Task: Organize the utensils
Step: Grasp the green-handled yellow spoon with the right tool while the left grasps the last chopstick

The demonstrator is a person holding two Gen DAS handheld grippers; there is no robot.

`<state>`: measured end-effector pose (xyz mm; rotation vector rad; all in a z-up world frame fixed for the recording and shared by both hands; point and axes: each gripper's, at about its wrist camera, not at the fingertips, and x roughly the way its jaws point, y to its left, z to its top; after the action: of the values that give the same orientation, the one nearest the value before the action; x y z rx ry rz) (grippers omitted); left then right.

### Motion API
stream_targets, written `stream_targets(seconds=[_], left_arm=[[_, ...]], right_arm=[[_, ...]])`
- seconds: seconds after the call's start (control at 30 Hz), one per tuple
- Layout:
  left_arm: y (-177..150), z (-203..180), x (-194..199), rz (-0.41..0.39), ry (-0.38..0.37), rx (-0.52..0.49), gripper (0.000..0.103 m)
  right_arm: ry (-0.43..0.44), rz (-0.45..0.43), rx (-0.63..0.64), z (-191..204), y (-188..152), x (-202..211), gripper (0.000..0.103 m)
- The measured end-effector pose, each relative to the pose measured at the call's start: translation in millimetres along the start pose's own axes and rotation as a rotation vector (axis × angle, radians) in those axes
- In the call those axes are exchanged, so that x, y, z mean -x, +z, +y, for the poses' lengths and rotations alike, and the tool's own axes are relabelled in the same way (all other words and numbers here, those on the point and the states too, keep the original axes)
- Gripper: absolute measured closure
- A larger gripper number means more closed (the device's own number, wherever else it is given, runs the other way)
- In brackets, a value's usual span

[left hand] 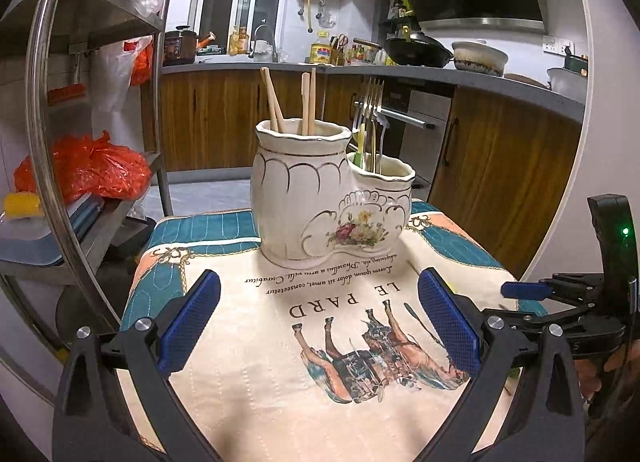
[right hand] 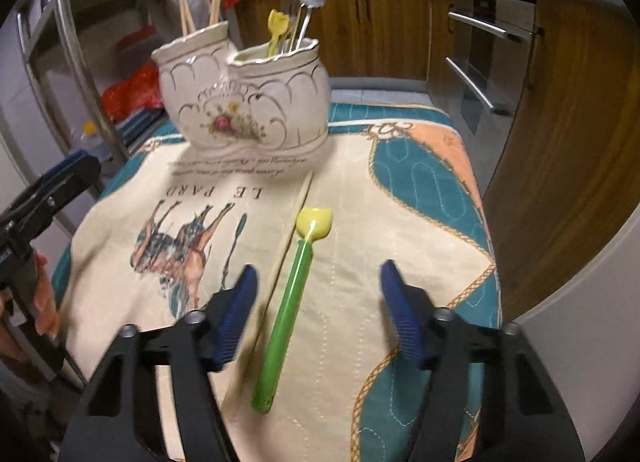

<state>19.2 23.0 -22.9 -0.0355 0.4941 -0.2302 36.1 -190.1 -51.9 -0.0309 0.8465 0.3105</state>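
A white ceramic two-pot utensil holder (left hand: 332,190) (right hand: 244,98) stands on a printed cloth (left hand: 280,362) (right hand: 400,202). Its taller pot holds wooden chopsticks (left hand: 308,102), its lower pot forks (left hand: 372,102) and a yellow-green spoon (right hand: 277,28). A green-handled spoon with a yellow bowl (right hand: 288,314) and one wooden chopstick (right hand: 294,218) lie on the cloth, between the fingers of my right gripper (right hand: 318,314). It is open above them. My left gripper (left hand: 318,322) is open and empty in front of the holder. The right gripper shows at the right edge of the left wrist view (left hand: 560,294).
A metal shelf rack (left hand: 80,102) with orange bags stands left of the cloth. Wooden kitchen cabinets (left hand: 500,182) and an oven (right hand: 480,74) lie behind and to the right. The cloth's far edge (right hand: 392,108) drops to the floor.
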Motion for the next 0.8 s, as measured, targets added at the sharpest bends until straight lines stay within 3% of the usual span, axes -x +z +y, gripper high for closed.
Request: stream_targets(seconds=[0.07,0.43,0.63,0.8], left_arm=[[0,0,-1,0.002,-0.001,0.002,0.006],[3,-15,-2,0.025,-0.006,-0.025,0.006],[3,-36,-7,0.055,-0.018,-0.056,0.006],[-4,-66,-22,0.127,-0.027,-0.091,0.006]], right_arm=[[-0.007,0.014,0.013,4,0,-3,0.060],[0.022,0.041,0.031,3,4,-20,0.092],[0.055,-0.007,-0.017,-16,3,-9,0.093],[0.062,-0.045,-0.048,-35,0,3,0.093]])
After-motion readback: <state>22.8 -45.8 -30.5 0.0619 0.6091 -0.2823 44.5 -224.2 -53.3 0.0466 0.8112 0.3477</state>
